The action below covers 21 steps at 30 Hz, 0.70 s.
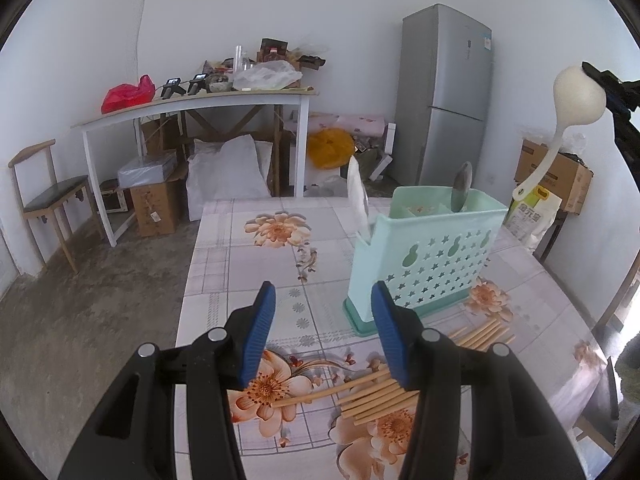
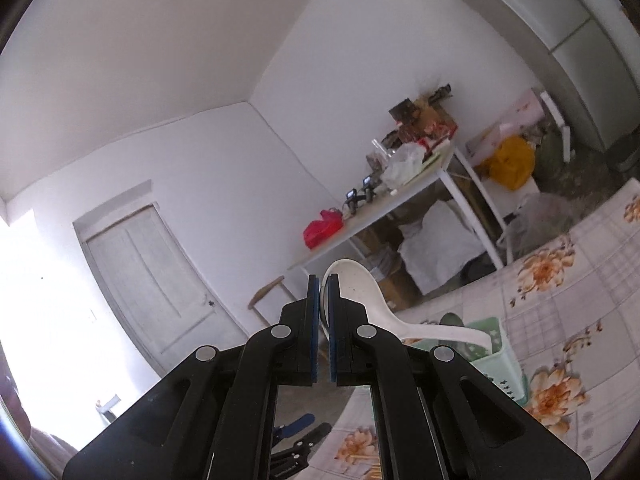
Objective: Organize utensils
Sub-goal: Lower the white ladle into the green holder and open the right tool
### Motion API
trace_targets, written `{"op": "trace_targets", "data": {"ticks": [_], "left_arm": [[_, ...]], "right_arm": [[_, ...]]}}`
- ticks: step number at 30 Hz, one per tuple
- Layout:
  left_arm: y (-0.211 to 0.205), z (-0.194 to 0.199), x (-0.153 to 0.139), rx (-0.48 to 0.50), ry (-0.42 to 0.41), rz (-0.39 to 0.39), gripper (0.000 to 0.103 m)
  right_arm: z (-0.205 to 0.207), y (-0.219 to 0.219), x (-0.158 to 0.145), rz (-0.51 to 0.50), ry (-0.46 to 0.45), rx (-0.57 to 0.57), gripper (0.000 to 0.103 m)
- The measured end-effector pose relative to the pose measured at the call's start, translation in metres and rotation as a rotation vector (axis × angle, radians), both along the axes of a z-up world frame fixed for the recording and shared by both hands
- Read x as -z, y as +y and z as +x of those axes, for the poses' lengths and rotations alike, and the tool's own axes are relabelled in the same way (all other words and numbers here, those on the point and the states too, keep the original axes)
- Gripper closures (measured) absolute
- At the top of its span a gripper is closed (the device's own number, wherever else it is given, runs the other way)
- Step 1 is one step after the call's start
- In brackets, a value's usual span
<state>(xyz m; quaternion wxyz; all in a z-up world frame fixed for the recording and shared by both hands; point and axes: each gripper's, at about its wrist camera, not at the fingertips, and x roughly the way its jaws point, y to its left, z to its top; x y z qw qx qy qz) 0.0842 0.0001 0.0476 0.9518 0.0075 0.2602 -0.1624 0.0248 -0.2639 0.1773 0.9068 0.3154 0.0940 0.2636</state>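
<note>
A mint green utensil holder (image 1: 424, 256) stands on the floral table and holds a dark spoon (image 1: 461, 188) and a clear utensil (image 1: 358, 196). My left gripper (image 1: 323, 334) is open and empty, low over several wooden chopsticks (image 1: 376, 394) lying in front of the holder. My right gripper (image 2: 323, 312) is shut on the bowl edge of a white plastic rice spoon (image 2: 368, 300), held high above the holder (image 2: 496, 354) with the handle pointing down toward it. The spoon (image 1: 576, 98) also shows in the left wrist view at upper right.
The floral tablecloth (image 1: 248, 256) covers the table. Behind it stand a white side table (image 1: 192, 108) with clutter, a wooden chair (image 1: 48, 196), cardboard boxes (image 1: 552, 172) and a grey fridge (image 1: 452, 96). A door (image 2: 156, 284) is at the left in the right wrist view.
</note>
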Motion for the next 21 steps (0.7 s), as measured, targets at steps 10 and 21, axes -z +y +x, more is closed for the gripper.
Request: {"op": "trace_targets", "data": {"ticks": [10,21], "left_arm": [[-0.002,0.001,0.003,0.004,0.012,0.002,0.055],[-0.002,0.006,0.01,0.004,0.034,0.014,0.055]], "right_arm": [[0.026,-0.004,0.011,0.069,0.01,-0.003,0.101],[0.047,-0.017,0.061,0.106,0.189,0.031,0.097]]}}
